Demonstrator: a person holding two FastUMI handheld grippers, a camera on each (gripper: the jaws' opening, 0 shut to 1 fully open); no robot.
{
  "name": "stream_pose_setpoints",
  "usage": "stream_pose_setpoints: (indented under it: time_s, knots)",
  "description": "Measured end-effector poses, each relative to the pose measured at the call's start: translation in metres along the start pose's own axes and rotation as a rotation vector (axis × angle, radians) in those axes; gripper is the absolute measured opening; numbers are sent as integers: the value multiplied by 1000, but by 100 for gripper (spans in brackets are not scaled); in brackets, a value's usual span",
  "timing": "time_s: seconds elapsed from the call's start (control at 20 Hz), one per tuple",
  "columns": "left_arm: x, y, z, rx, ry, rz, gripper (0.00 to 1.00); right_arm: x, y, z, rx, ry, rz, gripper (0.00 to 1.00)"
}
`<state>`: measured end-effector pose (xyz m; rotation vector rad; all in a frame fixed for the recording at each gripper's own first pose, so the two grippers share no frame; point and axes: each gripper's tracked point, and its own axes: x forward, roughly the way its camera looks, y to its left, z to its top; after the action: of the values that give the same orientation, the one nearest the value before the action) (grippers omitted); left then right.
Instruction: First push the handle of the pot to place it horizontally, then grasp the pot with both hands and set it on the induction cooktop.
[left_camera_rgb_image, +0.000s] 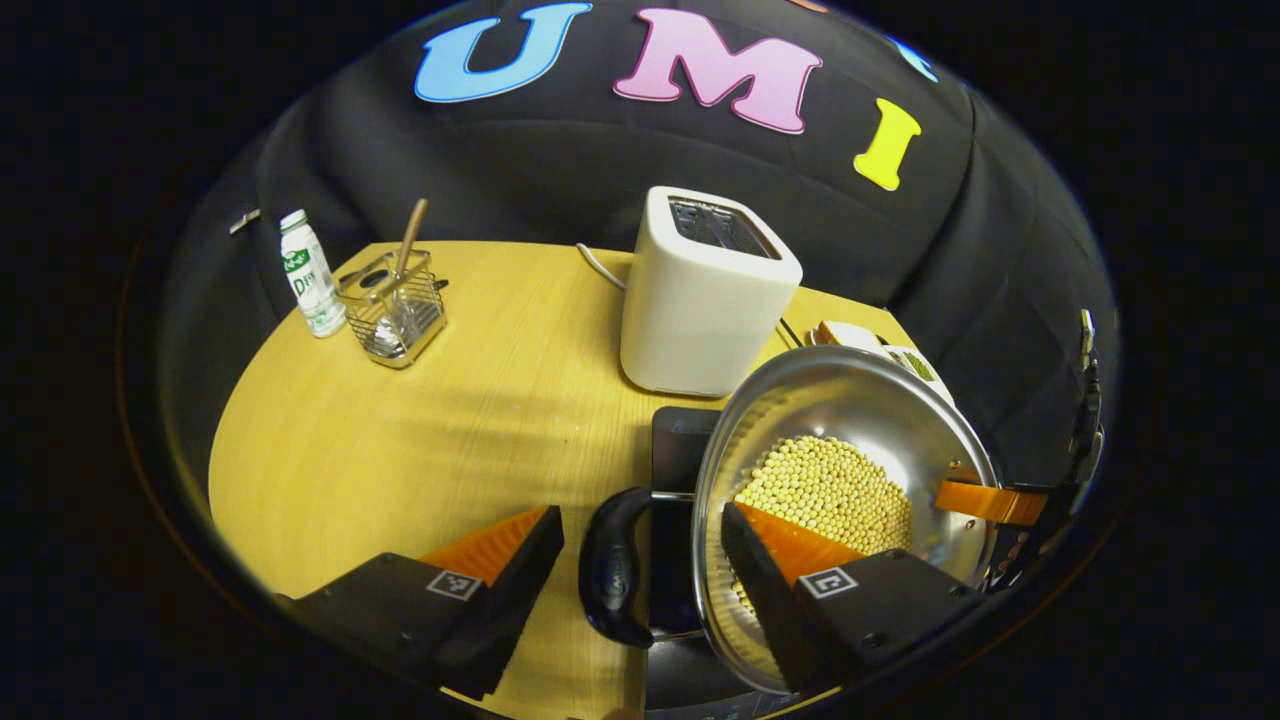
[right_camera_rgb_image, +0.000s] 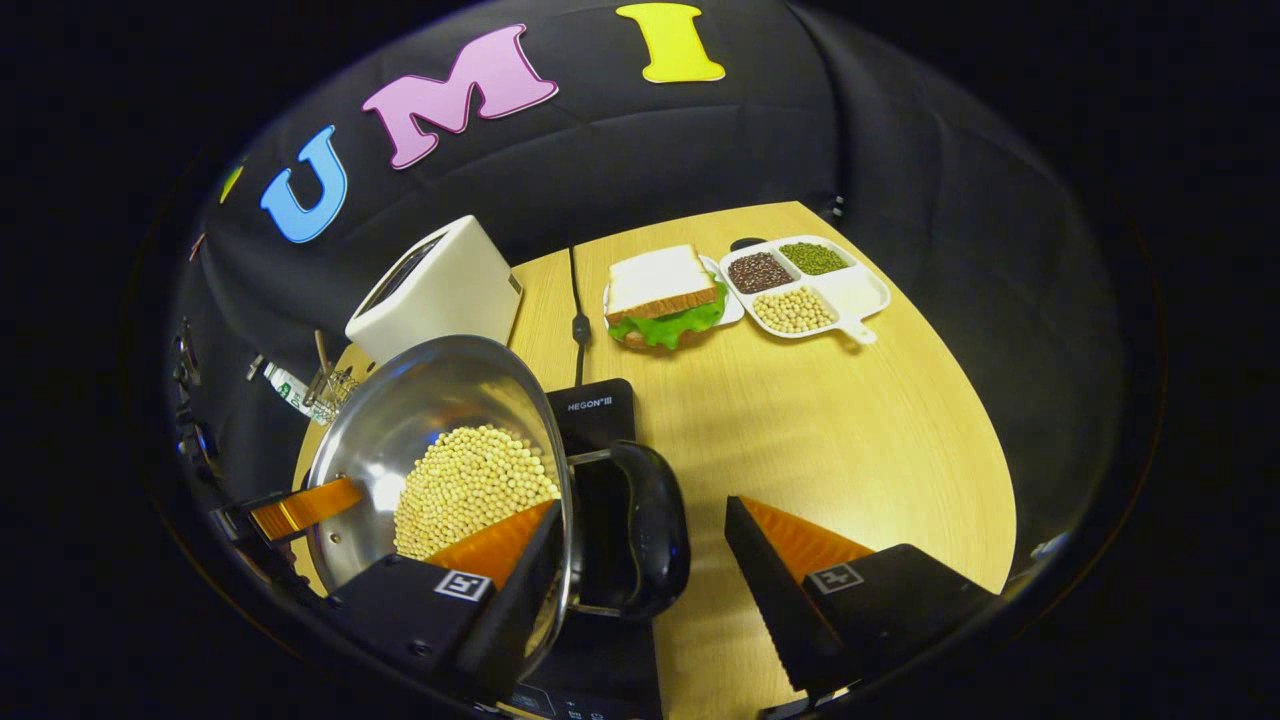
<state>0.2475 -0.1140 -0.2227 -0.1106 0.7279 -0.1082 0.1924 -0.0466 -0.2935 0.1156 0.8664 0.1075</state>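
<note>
A steel pot (left_camera_rgb_image: 850, 400) holding yellow soybeans (left_camera_rgb_image: 830, 490) sits over the black induction cooktop (left_camera_rgb_image: 680, 450). Its black left handle (left_camera_rgb_image: 612, 565) lies between the fingers of my left gripper (left_camera_rgb_image: 640, 512), which is open, one finger outside on the table side and the other inside the rim. In the right gripper view the pot (right_camera_rgb_image: 430, 400) is at the left over the cooktop (right_camera_rgb_image: 598, 410). My right gripper (right_camera_rgb_image: 642, 508) is open around the other black handle (right_camera_rgb_image: 655, 530), one finger inside the rim. Each gripper's finger shows across the pot from the other.
A white toaster (left_camera_rgb_image: 705, 290) stands just behind the cooktop, its cable (right_camera_rgb_image: 578, 320) running back. A bottle (left_camera_rgb_image: 310, 275) and a wire utensil basket (left_camera_rgb_image: 395, 305) sit at the far left. A sandwich (right_camera_rgb_image: 660, 295) and a divided bean tray (right_camera_rgb_image: 805, 285) lie at the far right.
</note>
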Motion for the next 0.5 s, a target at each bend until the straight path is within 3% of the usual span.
stream_pose_setpoints:
  time_s: [0.3, 0.5]
  knots:
    - [-52, 3, 16, -6, -88, 27, 93, -50, -3, 23, -72, -184, -23, 99]
    - [-97, 11, 33, 40, -188, 90, 95, -87, 2, 35, -122, -293, -20, 99]
